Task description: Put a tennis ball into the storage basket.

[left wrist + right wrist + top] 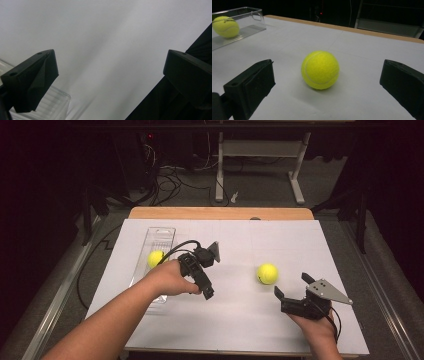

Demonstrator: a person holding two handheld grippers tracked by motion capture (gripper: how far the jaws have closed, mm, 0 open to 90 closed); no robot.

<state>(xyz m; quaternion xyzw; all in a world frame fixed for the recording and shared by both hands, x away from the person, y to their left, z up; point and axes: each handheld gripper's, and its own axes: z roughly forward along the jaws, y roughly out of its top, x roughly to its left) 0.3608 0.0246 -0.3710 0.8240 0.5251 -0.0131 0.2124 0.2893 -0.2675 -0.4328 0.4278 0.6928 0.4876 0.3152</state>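
Observation:
A yellow tennis ball (267,273) lies on the white sheet right of centre. Just behind it, toward the front right, my right gripper (292,285) stands open, aimed at the ball. In the right gripper view the ball (320,70) sits a little ahead of the two spread jaws, apart from both. A second tennis ball (155,258) rests in a clear plastic tray (162,232) at the left; the right gripper view has this ball (225,26) and tray (249,15) at top left. My left gripper (110,65) is open over bare sheet, beside the tray's corner (55,102).
The white sheet (235,320) covers most of the wooden table (220,213). Beyond the far edge are a metal desk frame (260,150) and loose cables (170,180) on the floor. The person's left hand (167,277) overlaps the tray's near end.

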